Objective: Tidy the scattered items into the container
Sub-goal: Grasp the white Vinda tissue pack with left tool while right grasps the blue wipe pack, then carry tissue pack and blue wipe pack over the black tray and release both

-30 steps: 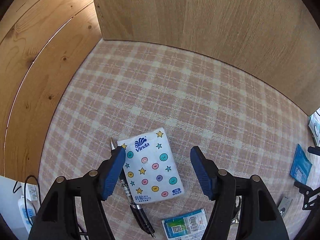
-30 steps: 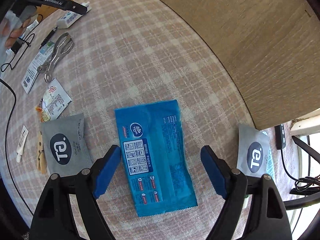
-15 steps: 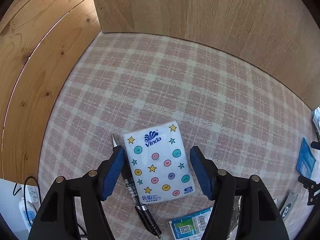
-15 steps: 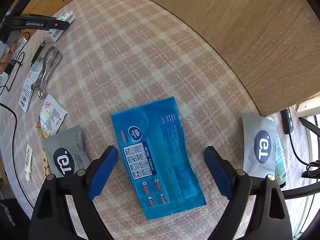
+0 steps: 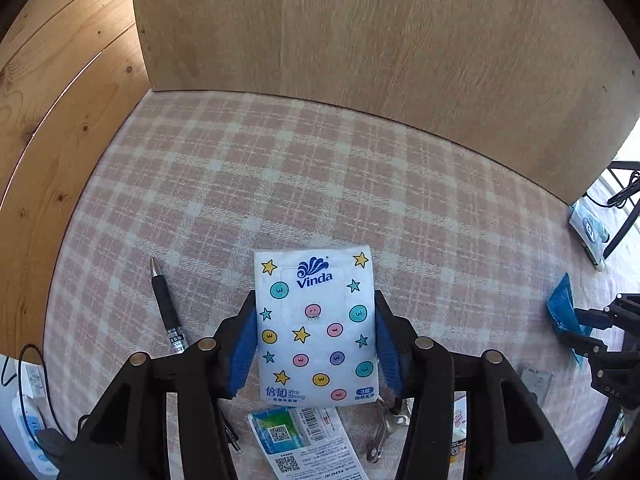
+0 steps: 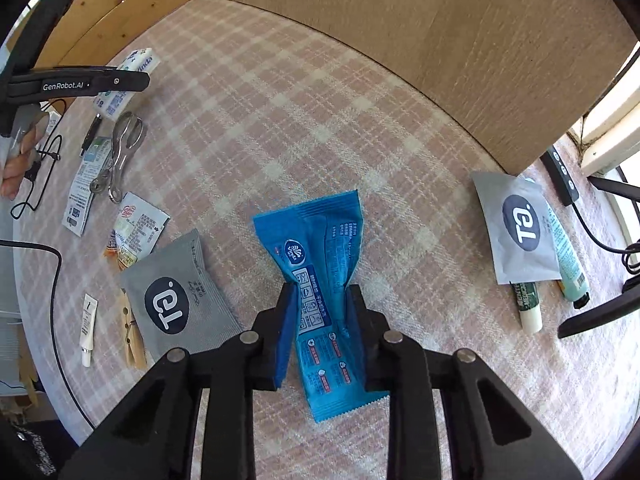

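Tissue pack (image 5: pixel 316 328), white soft-plastic with coloured stars and smiley dots, now clamped at both long edges by left gripper (image 5: pixel 316 344); half a second ago jaws wide apart either side of it. Clear of black pen (image 5: pixel 167 312), lying at 9 o'clock of pack on pink-and-cream checked tablecloth (image 5: pixel 280 168). Printed blue-and-green label slip (image 5: pixel 308 440) at 6 o'clock, under the pack's near end. Whether pack already off the cloth: cannot tell.

Blue foil wipes sachet (image 6: pixel 320 280), flat half a second ago, now pinched to a waist by right gripper (image 6: pixel 320 312), far end fanned out toward 12 o'clock. Grey pouch with round dark logo (image 6: pixel 180 300) at 9 o'clock, wooden clothespin (image 6: pixel 132 336) beyond its edge, second grey pouch (image 6: pixel 516 228) at 2 o'clock. Farther at 10 o'clock: small white printed sachet (image 6: pixel 138 228), metal tongs (image 6: pixel 120 156).

Pale wooden panel (image 6: pixel 420 40) upright along far edge of cloth at 12 o'clock. Container itself not visible in either view.

Meaning for task: both grasps apparently secured, so lift and carry likely next; crumpled sachet may slip, worth keeping the squeeze.
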`<state>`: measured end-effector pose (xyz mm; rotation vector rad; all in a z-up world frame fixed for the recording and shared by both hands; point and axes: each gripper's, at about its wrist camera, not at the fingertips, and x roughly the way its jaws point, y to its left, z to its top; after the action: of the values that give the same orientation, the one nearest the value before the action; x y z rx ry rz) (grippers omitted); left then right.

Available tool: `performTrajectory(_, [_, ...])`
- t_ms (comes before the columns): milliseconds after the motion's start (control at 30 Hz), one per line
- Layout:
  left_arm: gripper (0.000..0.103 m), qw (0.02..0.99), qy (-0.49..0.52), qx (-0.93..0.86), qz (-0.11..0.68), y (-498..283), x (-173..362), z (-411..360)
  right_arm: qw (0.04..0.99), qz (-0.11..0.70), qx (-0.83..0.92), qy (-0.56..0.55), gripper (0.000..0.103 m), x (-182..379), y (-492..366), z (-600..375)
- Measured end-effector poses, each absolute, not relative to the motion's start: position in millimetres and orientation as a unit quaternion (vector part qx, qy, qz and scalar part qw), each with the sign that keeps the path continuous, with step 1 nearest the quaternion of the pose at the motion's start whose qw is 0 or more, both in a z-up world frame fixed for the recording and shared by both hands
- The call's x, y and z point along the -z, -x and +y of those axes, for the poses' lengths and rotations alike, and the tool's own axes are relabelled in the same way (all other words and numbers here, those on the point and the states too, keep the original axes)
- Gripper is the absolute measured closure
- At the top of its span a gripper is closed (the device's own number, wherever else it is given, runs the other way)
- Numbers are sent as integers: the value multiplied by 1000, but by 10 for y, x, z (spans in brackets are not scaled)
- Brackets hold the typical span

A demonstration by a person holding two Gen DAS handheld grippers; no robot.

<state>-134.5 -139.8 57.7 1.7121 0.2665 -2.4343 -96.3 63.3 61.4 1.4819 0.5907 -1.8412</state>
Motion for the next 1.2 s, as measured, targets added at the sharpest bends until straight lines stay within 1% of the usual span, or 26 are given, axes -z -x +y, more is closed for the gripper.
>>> performTrajectory(33, [54, 71, -569, 815, 90, 1314, -614, -1352, 341, 218, 713, -572, 85, -630, 936, 664])
performTrajectory(133, [54, 58, -560, 822, 86, 1197, -740, -1175, 329, 193, 725, -574, 91, -707, 834, 754])
performTrajectory(300, [54, 29, -544, 836, 68, 1008, -968, -814, 322, 163, 745, -561, 92, -954, 575, 916])
performTrajectory(367, [53, 10, -538, 840, 66, 1122, -1009, -1059, 316, 144, 756, -556, 92, -1094, 464, 1022])
performTrajectory(500, [53, -32, -527, 848, 48, 1137, -1135, -651, 305, 107, 779, -538, 92, -1420, 246, 1356])
performTrajectory(533, [53, -46, -525, 849, 43, 1118, -1174, -530, 301, 101, 785, -532, 92, -1507, 417, 1559])
performTrajectory(633, [53, -91, -517, 851, 27, 1043, -1305, -81, 287, 78, 799, -523, 92, -1595, 772, 2212])
performTrajectory(800, [53, -179, -505, 844, -1, 1027, -1386, 912, 221, 46, 827, -515, 92, -1710, 572, 2959])
performTrajectory(1033, [53, -308, -492, 813, -38, 799, -1541, 2260, 95, 0, 856, -509, 92, -1833, 487, 4324])
performTrajectory(1200, [53, -389, -484, 781, -69, 489, -1701, 3100, 14, -6, 861, -508, 92, -1875, 355, 5115])
